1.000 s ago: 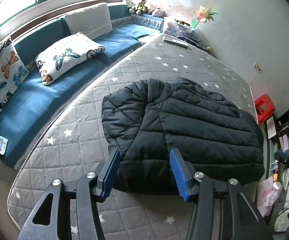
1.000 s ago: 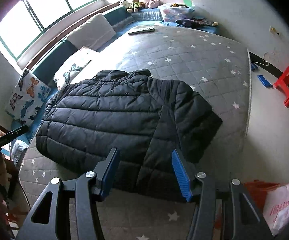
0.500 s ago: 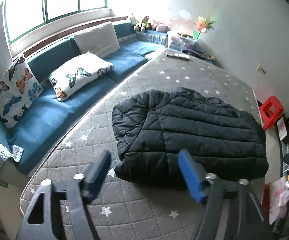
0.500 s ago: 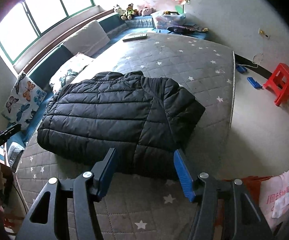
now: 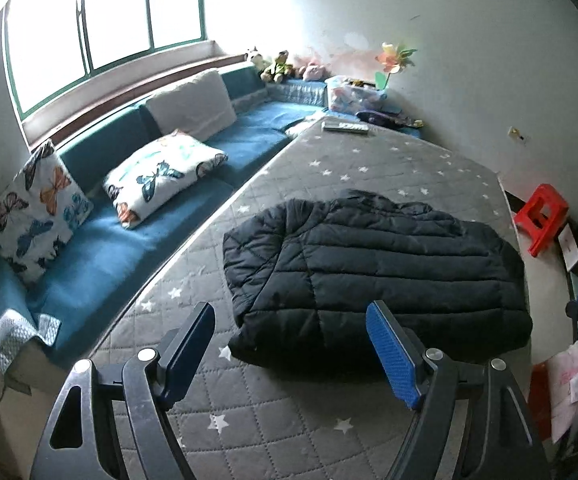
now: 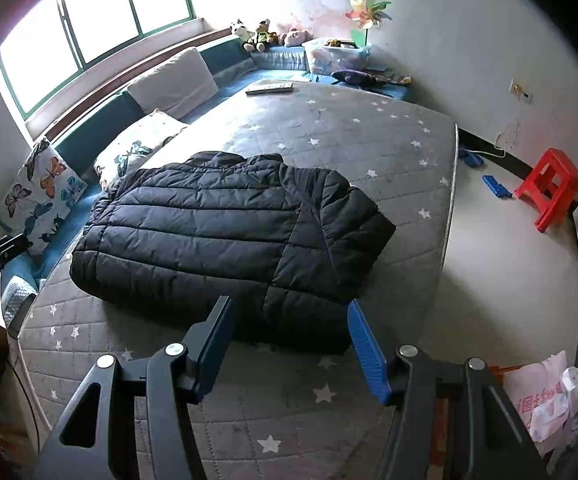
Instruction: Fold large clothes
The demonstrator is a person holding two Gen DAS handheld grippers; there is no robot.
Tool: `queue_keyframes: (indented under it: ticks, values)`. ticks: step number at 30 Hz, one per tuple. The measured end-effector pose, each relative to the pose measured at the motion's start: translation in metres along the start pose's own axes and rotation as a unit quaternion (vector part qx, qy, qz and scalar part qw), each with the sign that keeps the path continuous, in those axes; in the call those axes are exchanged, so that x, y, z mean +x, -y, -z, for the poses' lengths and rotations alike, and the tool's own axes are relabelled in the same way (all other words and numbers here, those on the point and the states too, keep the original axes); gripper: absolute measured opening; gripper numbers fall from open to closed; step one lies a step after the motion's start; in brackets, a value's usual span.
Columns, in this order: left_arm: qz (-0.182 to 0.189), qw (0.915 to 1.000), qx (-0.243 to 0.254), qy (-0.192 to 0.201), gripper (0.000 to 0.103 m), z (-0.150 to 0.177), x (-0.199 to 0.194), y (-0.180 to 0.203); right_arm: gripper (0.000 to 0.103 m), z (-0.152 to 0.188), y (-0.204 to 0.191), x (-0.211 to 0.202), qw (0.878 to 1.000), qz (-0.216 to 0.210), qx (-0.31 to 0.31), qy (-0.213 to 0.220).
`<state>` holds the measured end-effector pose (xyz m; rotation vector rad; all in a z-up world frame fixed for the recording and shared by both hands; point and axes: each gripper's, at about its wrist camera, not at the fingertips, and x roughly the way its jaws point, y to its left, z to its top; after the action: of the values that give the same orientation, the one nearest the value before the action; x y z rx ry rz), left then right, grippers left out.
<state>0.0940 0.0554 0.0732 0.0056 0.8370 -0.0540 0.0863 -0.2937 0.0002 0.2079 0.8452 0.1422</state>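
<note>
A black quilted puffer jacket (image 5: 389, 268) lies folded on the grey star-print mattress (image 5: 369, 160), its sleeves tucked in. My left gripper (image 5: 289, 308) hovers above the mattress just short of the jacket's near left corner; its jaws are opening and hold nothing. In the right wrist view the same jacket (image 6: 225, 228) lies on the mattress (image 6: 349, 132). My right gripper (image 6: 289, 302) hangs open over the jacket's near right corner, pads clear of the cloth. The other gripper's tip shows at each view's edge.
A blue sofa (image 5: 101, 252) with butterfly cushions (image 5: 37, 212) runs along the mattress's left side under the window. A flat grey device (image 5: 345, 127) lies at the mattress's far end. A red stool (image 6: 549, 188) stands on the floor at right, plastic bags (image 6: 545, 400) near me.
Both grippers have drawn back and up from the jacket's near edge, so more mattress shows in front. The left jaws have spread much wider. The jacket lies still.
</note>
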Motion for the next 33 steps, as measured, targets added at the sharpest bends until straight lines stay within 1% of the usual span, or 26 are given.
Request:
queue_keyframes:
  ticks: [2,6,7,11,12,13,16,20,23,25,28,33]
  values:
    - [0.007,1.0000,0.001,0.003,0.083,-0.001,-0.003,0.001,0.064,0.000,0.000,-0.002,1.000,0.000,0.001,0.004]
    - [-0.007,0.9999,0.007,0.004,0.083,-0.003,-0.003,0.005,0.064,0.000,0.000,-0.005,1.000,0.002,-0.001,0.008]
    - [-0.007,0.9999,0.007,0.011,0.083,-0.002,-0.004,0.005,0.064,0.000,-0.001,-0.006,1.000,0.004,-0.002,0.009]
    - [-0.028,0.9972,0.004,0.070,0.083,0.004,-0.017,0.005,0.064,0.001,-0.002,-0.008,1.000,0.015,-0.011,0.013]
    - [-0.028,0.9966,0.002,0.078,0.083,0.005,-0.020,0.005,0.064,0.001,-0.002,-0.008,1.000,0.016,-0.011,0.014]
    - [-0.024,0.9968,0.000,0.076,0.083,0.004,-0.021,0.004,0.064,0.001,-0.001,-0.009,1.000,0.016,-0.010,0.014]
    - [-0.008,0.9991,0.011,0.041,0.083,0.002,-0.015,0.007,0.064,0.001,-0.001,-0.008,1.000,0.014,-0.010,0.014]
    - [-0.008,0.9989,0.042,0.018,0.083,0.006,-0.009,0.017,0.064,0.002,-0.002,-0.010,1.000,0.016,-0.015,0.015]
    - [0.019,0.9985,0.052,-0.005,0.083,0.009,-0.002,0.020,0.064,0.003,-0.004,-0.011,1.000,0.018,-0.018,0.017]
    - [0.017,0.9982,0.056,-0.011,0.083,0.012,0.001,0.021,0.064,0.003,-0.005,-0.011,1.000,0.017,-0.016,0.017]
    - [0.025,0.9982,0.051,-0.020,0.084,0.013,0.005,0.021,0.064,0.002,-0.005,-0.011,1.000,0.017,-0.017,0.017]
    - [0.032,0.9982,0.039,-0.034,0.090,0.016,0.011,0.018,0.064,0.003,-0.009,-0.011,0.999,0.023,-0.021,0.014]
